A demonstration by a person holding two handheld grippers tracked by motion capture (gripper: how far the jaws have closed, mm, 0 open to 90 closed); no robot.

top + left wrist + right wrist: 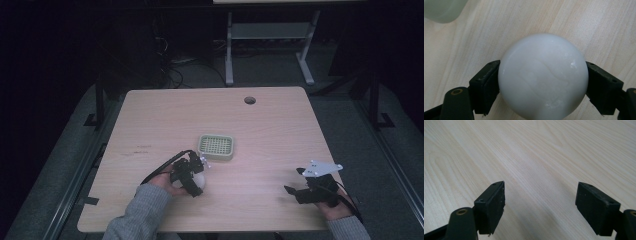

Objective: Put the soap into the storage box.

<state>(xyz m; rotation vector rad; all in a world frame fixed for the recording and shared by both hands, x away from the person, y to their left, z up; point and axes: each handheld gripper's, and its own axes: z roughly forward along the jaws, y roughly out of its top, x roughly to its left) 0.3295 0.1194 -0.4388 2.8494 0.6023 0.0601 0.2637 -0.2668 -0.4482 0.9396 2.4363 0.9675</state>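
A smooth white rounded bar of soap lies on the pale wood-grain surface, toward the near left part of it, a little in from the near edge. The left hand-held gripper is right over it. In the left gripper view the soap sits squarely between the two black jaws, each pad meeting one flank, so the gripper looks clamped on the soap across its width. The soap appears to rest on the surface, not lifted.

Just beyond the soap, toward the far edge and slightly right, stands a pale green rectangular plastic soap dish with a perforated grid top. It is near the soap but apart from it. That is the relation the coming move likely turns on: the dish lies just ahead of the left hand-held gripper, so a short lift and a carry away from the near edge would bring the soap over the grid. The soap looks nearly round from above, so its long axis is hard to tell.

The right hand-held gripper rests near the near right corner, well apart from soap and dish, its jaws standing wide apart over bare wood with nothing between them. The left hand is plainly the nearer one.
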